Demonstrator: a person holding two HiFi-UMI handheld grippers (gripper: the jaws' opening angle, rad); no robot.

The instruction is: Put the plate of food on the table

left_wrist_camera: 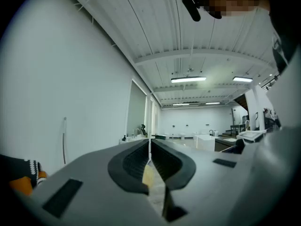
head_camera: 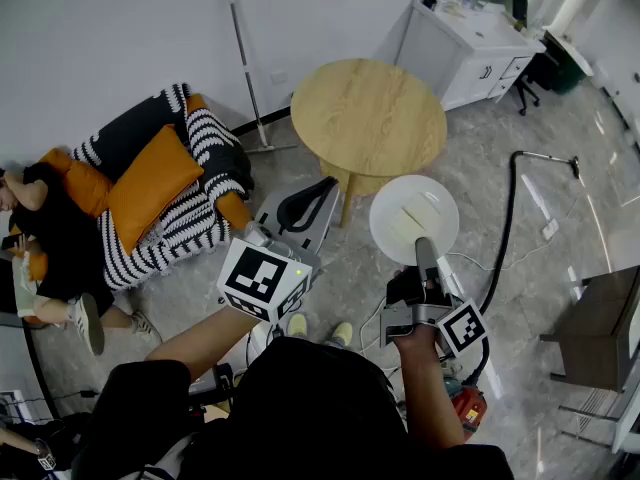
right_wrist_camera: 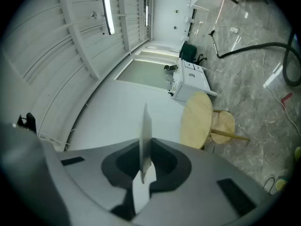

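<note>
Over the grey floor (head_camera: pixel 500 298), just short of the round wooden table (head_camera: pixel 368 118): the white plate (head_camera: pixel 400 203) hangs in the air, face up. Its far rim is close to the table's near edge but not over the top.

Right claw (head_camera: pixel 424 248) is clenched on the plate's near rim. In the right gripper view the plate (right_wrist_camera: pixel 146 126) shows edge-on, pinched between the two pads of the claw (right_wrist_camera: pixel 143 163). The rest of the plate sticks straight out ahead of the claw, toward the table (right_wrist_camera: pixel 195 119).

Food (head_camera: pixel 415 218): pale flat pieces near the plate's middle. They are too small to give their long axis with confidence.

Left claw (head_camera: pixel 310 203) is clenched on nothing. In the left gripper view the pads of the claw (left_wrist_camera: pixel 149 161) meet with no object between them. It is held low and left of the plate, well apart from it.

Room for moving:
- The table top is bare wood, with its whole rim visible.
- A black hose (head_camera: pixel 505 238) curves over the floor right of the plate.
- A striped armchair (head_camera: pixel 170 188) with a person (head_camera: pixel 50 238) beside it stands well left of the table.
- A white cabinet (head_camera: pixel 460 48) stands behind the table, apart from it.
- A wooden stool (right_wrist_camera: pixel 222 126) shows beside the table in the right gripper view.
</note>
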